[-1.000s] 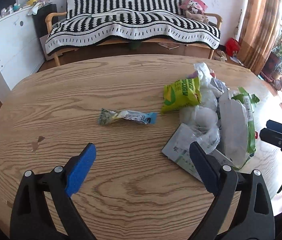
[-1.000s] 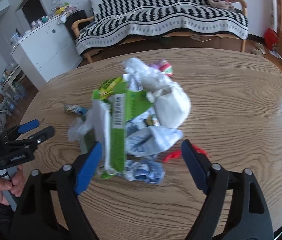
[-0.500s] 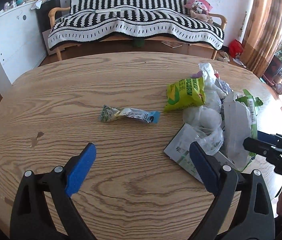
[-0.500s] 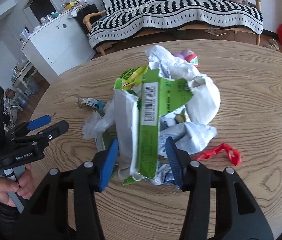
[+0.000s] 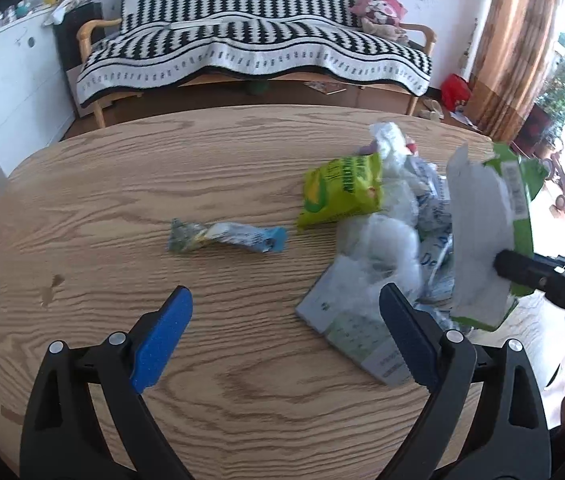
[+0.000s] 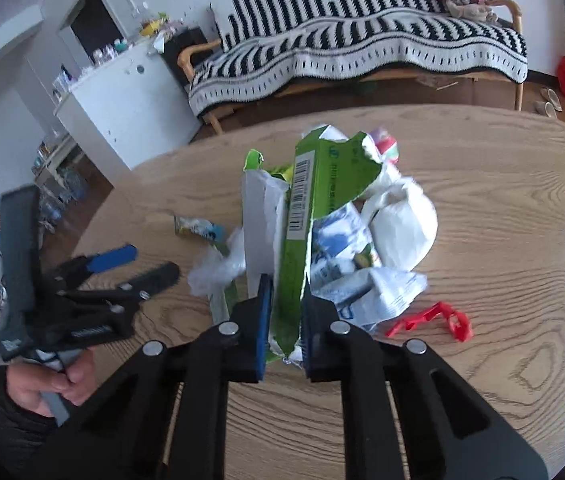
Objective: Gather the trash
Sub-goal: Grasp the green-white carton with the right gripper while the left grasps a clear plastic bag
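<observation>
A heap of trash lies on the oval wooden table [image 5: 122,184]. My right gripper [image 6: 285,312] is shut on a torn green and white carton [image 6: 314,200], which stands tilted up off the heap; the carton [image 5: 486,224] shows at right in the left wrist view, with the right gripper [image 5: 502,266] clamped on it. Under it sit white plastic bags [image 6: 402,224] and blue-printed wrappers [image 6: 366,292]. A yellow-green snack bag [image 5: 342,190] leans on the heap. A twisted blue wrapper [image 5: 226,237] lies alone, ahead of my left gripper [image 5: 282,320], which hovers open over bare table.
A red plastic strip [image 6: 430,318] lies right of the heap. A flat printed packet [image 5: 362,336] sits by the left gripper's right finger. Beyond the table stand a striped sofa [image 5: 242,48], a white cabinet [image 5: 6,76] and curtains [image 5: 514,48]. A hand [image 6: 46,380] holds the left gripper.
My right gripper's jaws closed from wide open onto the green carton, and the carton now stands lifted and tilted. The left gripper stays open in about the same place.
</observation>
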Available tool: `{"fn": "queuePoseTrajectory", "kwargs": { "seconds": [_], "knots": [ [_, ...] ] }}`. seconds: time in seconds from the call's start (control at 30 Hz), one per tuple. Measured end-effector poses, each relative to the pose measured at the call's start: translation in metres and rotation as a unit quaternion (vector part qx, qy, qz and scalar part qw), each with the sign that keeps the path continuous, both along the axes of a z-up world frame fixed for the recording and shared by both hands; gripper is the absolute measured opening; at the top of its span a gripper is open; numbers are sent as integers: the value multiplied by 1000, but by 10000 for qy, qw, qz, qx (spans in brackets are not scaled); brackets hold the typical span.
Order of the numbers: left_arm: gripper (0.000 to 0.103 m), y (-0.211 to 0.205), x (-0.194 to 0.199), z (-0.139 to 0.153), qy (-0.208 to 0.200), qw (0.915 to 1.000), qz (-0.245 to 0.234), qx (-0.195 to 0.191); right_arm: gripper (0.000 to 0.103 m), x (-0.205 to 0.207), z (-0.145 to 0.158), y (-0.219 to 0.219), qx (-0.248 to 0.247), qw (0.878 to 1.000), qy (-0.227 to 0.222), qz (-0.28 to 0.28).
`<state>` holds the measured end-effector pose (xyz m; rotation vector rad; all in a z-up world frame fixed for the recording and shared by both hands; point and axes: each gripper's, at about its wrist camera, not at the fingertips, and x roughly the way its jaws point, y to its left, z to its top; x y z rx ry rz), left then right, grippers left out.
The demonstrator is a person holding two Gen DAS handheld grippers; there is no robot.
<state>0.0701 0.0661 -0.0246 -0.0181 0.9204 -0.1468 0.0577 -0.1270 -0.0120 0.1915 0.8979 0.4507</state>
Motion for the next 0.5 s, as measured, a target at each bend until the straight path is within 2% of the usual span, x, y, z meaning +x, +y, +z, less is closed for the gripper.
{"fn": "queuePoseTrajectory", "kwargs": {
  "seconds": [0.1,0.3,0.43,0.5],
  "knots": [
    [92,-22,4,0,-121,9994,-272,176,13,-2,5,-13,60,9999,-30,-119],
    [92,-65,23,-9,-187,9940,-712,807,13,-7,9,-40,122,9993,0,-358],
    [91,-73,36,-16,-39,9944,-777,712,13,-15,12,-52,104,9989,-18,-463],
    [80,-76,42,-20,57,9940,-748,796,13,-18,14,-59,86,9987,-26,-500]
  ]
}}
